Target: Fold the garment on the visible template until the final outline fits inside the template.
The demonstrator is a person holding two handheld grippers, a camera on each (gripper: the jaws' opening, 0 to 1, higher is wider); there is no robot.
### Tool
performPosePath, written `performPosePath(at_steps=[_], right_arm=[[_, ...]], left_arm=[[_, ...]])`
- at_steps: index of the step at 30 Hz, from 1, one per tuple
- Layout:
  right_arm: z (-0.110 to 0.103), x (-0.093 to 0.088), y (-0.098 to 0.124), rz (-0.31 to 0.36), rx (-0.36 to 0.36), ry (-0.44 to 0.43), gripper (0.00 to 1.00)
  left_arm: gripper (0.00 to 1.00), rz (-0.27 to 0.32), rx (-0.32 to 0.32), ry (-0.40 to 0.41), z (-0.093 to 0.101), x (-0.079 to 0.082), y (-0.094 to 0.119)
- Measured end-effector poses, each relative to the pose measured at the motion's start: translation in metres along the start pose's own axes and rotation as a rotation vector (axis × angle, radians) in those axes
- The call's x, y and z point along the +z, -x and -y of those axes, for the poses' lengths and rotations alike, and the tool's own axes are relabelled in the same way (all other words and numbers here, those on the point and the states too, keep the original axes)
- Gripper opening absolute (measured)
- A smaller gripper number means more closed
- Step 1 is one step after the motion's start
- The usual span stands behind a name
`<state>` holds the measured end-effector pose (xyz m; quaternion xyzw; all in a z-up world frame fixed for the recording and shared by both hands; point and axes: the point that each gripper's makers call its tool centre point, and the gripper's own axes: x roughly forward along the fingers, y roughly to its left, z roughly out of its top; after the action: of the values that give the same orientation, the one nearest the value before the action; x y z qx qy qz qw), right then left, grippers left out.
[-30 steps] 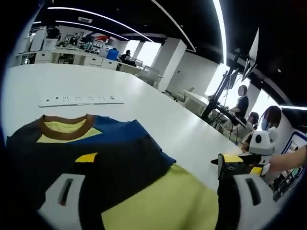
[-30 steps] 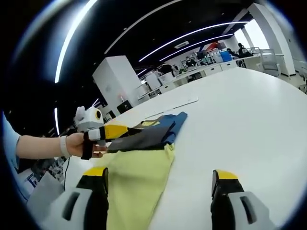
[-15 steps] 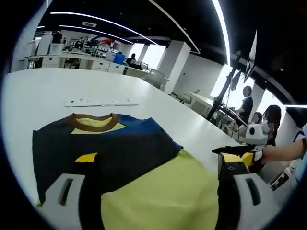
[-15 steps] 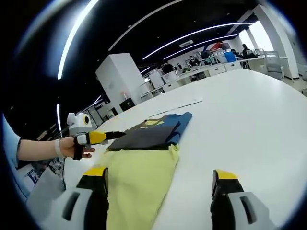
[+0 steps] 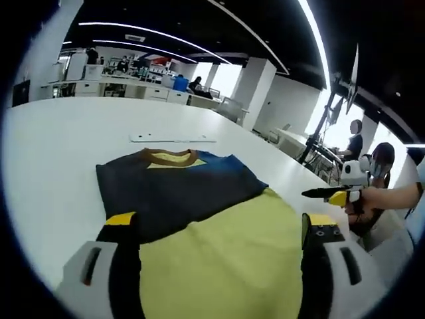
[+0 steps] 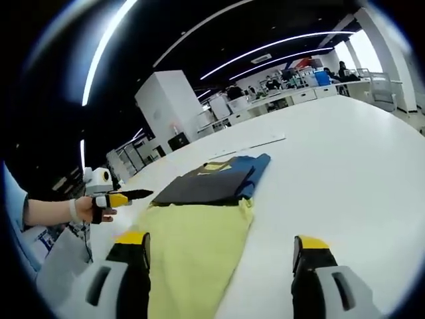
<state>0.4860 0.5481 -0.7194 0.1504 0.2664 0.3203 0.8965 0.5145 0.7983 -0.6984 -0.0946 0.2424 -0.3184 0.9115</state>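
Note:
A folded garment (image 5: 179, 193) lies flat on the white table (image 5: 53, 153). Its far half is dark with a brown collar and a blue sleeve, and its near half is yellow (image 5: 232, 246). My left gripper (image 5: 219, 224) is open, its jaws straddling the yellow near edge with nothing held. To the right, a hand holds my right gripper (image 5: 330, 194) off the garment's side. In the right gripper view the same garment (image 6: 206, 189) lies ahead. My right gripper (image 6: 220, 242) is open over its yellow end. My left gripper (image 6: 126, 196) hovers to the left of the garment, in a hand.
A flat white strip (image 5: 172, 139) lies on the table beyond the collar, seen again as a white strip (image 6: 255, 143) in the right gripper view. Bare white table (image 6: 345, 166) spreads to the right. People (image 5: 355, 139) and desks stand further off.
Both grippers have drawn back and away from the garment, each looking smaller and farther off in the other's view. The garment lies as it did.

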Motion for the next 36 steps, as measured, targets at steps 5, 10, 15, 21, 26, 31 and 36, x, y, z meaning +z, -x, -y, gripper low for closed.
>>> performPosePath(at_steps=[5,10,15,21,26,31,36], right_arm=[[-0.005,0.001,-0.003,-0.007,0.011,0.014,0.89],[-0.01,0.005,-0.007,-0.016,0.025,0.034,0.89],[-0.012,0.006,-0.009,-0.025,0.032,0.053,0.89],[-0.013,-0.002,-0.007,-0.062,0.03,0.105,0.89],[-0.015,-0.011,-0.002,-0.094,0.029,0.16,0.88],[-0.016,-0.021,0.006,-0.134,0.035,0.198,0.87],[-0.012,-0.032,0.016,-0.164,0.038,0.2,0.85]], left_arm=[[0.99,0.009,0.029,-0.027,-0.005,0.002,0.013],[0.99,0.001,0.034,-0.046,-0.009,-0.002,0.027],[0.99,-0.01,0.053,-0.048,-0.016,-0.009,0.038],[0.97,-0.035,0.07,-0.071,-0.019,-0.023,0.053],[0.94,-0.078,0.072,-0.1,-0.017,-0.04,0.063],[0.92,-0.105,0.069,-0.127,-0.012,-0.053,0.075],[0.86,-0.121,0.057,-0.128,-0.008,-0.063,0.089]])
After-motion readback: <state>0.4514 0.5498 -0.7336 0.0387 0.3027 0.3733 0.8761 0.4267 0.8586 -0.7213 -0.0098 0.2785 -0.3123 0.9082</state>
